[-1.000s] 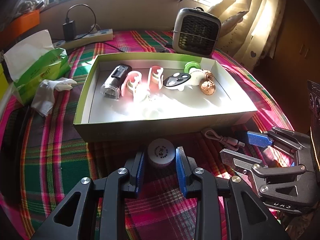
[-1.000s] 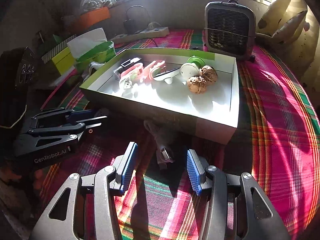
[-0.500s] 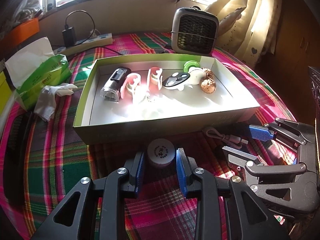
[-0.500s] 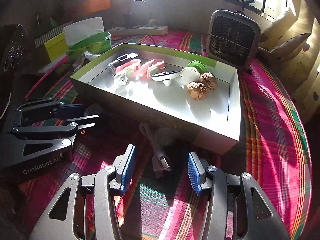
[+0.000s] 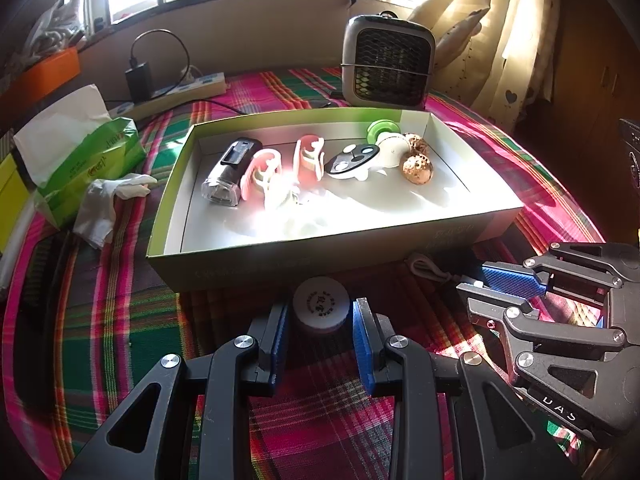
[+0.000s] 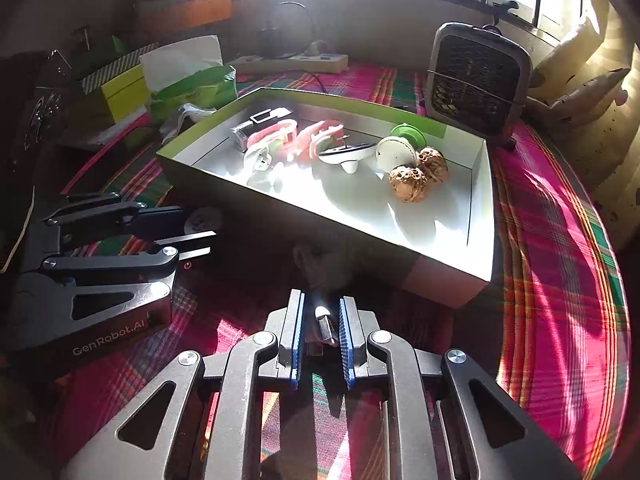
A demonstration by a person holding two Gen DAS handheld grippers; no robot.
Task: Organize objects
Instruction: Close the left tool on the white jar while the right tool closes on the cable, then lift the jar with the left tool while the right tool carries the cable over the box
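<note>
The right gripper [image 6: 320,336] jaws have narrowed, pinching the cable plug [image 6: 325,322]; left gripper [image 5: 320,334] jaws flank the round jar [image 5: 320,309], spread

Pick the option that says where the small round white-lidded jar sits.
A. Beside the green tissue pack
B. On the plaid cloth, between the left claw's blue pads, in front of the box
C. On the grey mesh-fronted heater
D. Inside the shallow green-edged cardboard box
B: the small round white-lidded jar rests on the plaid cloth between the left claw pads, outside the green-edged cardboard box.
</note>
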